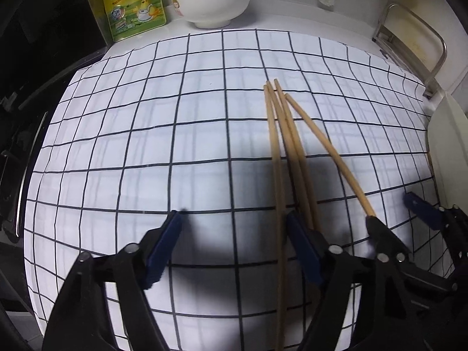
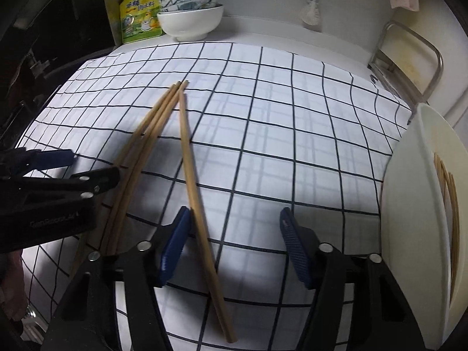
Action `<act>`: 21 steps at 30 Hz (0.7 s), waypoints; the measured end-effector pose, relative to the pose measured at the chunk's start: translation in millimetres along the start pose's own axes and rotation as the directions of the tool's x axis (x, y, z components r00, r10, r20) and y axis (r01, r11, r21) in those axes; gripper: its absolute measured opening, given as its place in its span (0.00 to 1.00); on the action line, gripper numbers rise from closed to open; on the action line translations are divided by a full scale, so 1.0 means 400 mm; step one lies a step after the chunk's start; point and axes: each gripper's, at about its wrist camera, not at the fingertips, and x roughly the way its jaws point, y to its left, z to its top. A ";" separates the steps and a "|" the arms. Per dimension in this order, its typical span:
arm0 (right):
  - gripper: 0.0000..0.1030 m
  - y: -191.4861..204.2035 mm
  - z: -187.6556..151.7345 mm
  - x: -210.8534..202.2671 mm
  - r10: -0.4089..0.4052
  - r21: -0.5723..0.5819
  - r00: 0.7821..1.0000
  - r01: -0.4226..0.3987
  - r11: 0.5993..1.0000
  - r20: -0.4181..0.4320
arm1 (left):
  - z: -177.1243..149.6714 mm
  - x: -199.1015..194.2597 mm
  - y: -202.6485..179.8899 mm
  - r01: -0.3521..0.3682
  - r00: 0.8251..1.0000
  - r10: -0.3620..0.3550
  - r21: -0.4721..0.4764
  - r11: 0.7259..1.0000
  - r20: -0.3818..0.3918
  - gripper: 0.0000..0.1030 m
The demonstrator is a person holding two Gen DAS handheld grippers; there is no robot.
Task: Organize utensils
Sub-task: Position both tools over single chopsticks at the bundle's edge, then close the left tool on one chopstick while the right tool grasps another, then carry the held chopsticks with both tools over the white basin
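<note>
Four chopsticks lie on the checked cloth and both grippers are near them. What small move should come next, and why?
Probably close the right gripper on the lone chopstick: it already lies between the open fingers, apart from the other three, and the white holder beside it already contains chopsticks.

Black hand-held gripper (image 1: 234,237), blue ribbed pads (image 2: 172,248)

Four chopsticks (image 1: 288,134), three stacked bowls (image 1: 212,1) (one seasoning pouch (image 1: 133,3)).

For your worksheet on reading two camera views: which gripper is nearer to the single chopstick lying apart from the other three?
Right. The right gripper straddles the single chopstick, which runs between its jaws. The left gripper sits further off, beside the three bunched chopsticks.
</note>
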 end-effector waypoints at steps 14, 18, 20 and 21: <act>0.06 -0.008 0.014 -0.005 0.065 0.043 0.998 -0.064 0.997 -0.017 | 0.006 -0.013 -0.010 0.094 0.995 -0.093 0.050 0.994 -0.024 0.07; 0.06 -0.021 0.016 -0.031 0.089 0.100 0.996 -0.087 0.991 -0.011 | 0.001 -0.032 0.003 0.096 0.995 -0.094 0.054 0.994 -0.030 0.07; 0.06 -0.021 0.019 -0.049 0.096 0.115 0.995 -0.095 0.989 -0.004 | -0.002 -0.052 0.012 0.093 0.995 -0.092 0.052 0.994 -0.027 0.07; 0.06 -0.021 0.020 -0.061 0.099 0.119 0.995 -0.099 0.988 0.001 | -0.002 -0.062 0.015 0.096 0.995 -0.095 0.052 0.994 -0.028 0.07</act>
